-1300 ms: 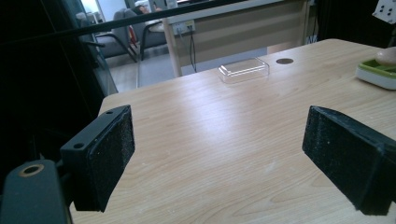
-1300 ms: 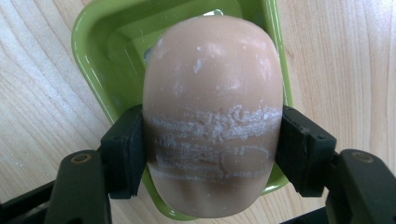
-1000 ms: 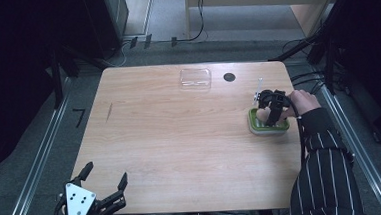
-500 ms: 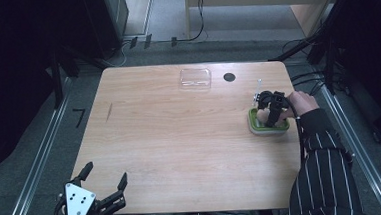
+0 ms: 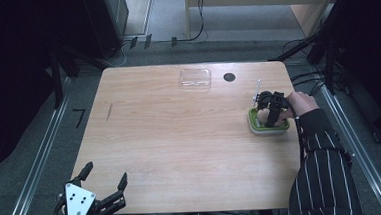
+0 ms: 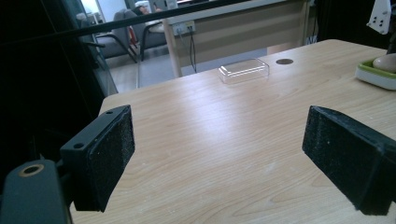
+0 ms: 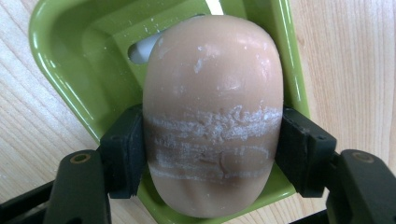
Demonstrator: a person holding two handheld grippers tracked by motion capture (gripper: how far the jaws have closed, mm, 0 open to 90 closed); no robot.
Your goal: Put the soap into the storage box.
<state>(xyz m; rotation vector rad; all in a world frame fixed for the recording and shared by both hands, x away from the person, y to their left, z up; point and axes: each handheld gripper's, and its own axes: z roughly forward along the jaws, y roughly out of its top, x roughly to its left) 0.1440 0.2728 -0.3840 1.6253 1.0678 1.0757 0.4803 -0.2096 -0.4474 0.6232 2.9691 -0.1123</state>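
The right gripper (image 7: 212, 154) clamps a beige soap (image 7: 212, 116) between its two fingers (image 7: 122, 149), one pad on each long side. The soap sits in a green dish (image 7: 70, 60), but whether it rests on the dish floor or hangs just above it cannot be told. Whitish scuffed bands cross the soap where the pads meet it. Its near end covers the dish's front rim, and a pale opening in the dish floor shows only in part beside the soap's far end.

In the high view the right gripper (image 5: 270, 110) stands over the dish (image 5: 268, 128) near the table's (image 5: 180, 138) right edge; the gripper body and the hand (image 5: 301, 103) hide most of the soap there.

The left gripper (image 5: 103, 185) hangs at the table's near left corner, fingers (image 6: 109, 154) spread wide with nothing between them. In its own view the right finger is cut off by the frame edge. Farther back lie a clear lid (image 6: 243, 70) and a dark spot (image 6: 284, 61); the dish (image 6: 376, 74) is cropped at the right edge.
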